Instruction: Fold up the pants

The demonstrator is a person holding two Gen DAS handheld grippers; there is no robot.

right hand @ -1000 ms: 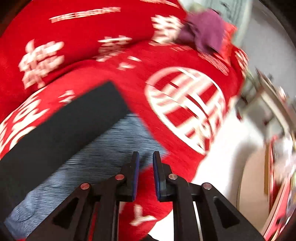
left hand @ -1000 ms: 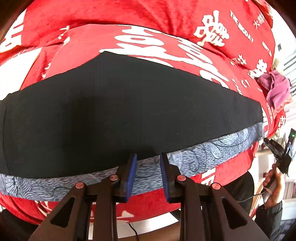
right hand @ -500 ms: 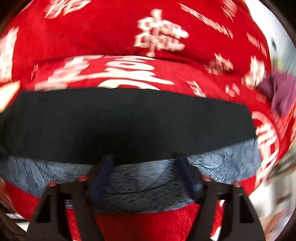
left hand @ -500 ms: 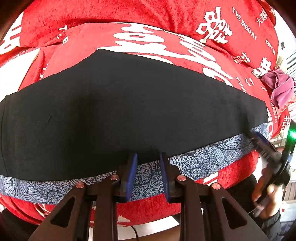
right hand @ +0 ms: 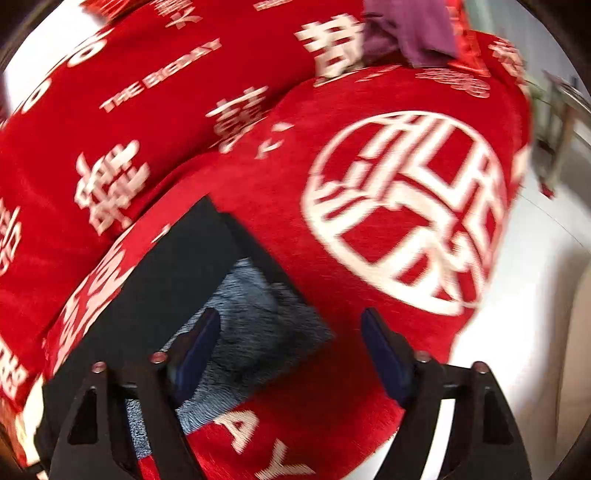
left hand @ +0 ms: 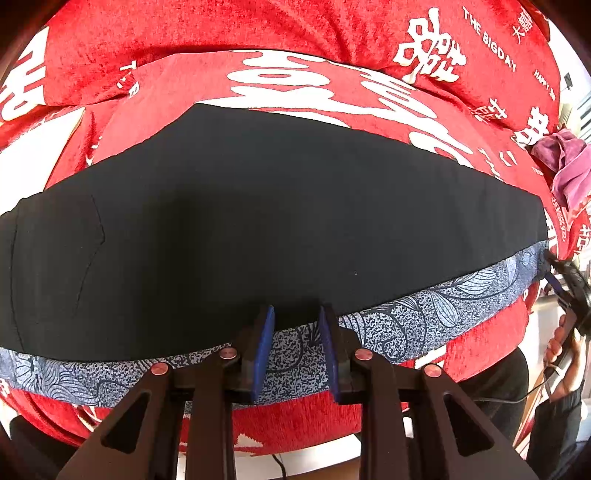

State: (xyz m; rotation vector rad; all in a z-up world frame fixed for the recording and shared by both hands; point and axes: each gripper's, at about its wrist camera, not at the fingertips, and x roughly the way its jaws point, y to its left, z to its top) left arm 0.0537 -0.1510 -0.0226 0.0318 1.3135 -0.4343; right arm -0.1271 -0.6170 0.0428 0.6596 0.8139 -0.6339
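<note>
The pants (left hand: 280, 221), smooth black cloth folded into a long band, lie across a red plush blanket (left hand: 295, 85) with white characters, a grey-blue leaf-patterned strip (left hand: 424, 314) showing along the near edge. The left gripper (left hand: 295, 350) hovers over that edge, fingers narrowly parted and empty. The right gripper (right hand: 291, 354), blurred, sits at the band's right end with fingers spread wide, having opened from nearly closed a second ago. A purple cloth (left hand: 569, 166) lies well apart.

Sofa under red cover (left hand: 295, 33) with white characters; black pants (left hand: 258, 221) flat on seat, blue-patterned strip (left hand: 424, 314) along near edge; purple cloth (left hand: 565, 162) far right.
</note>
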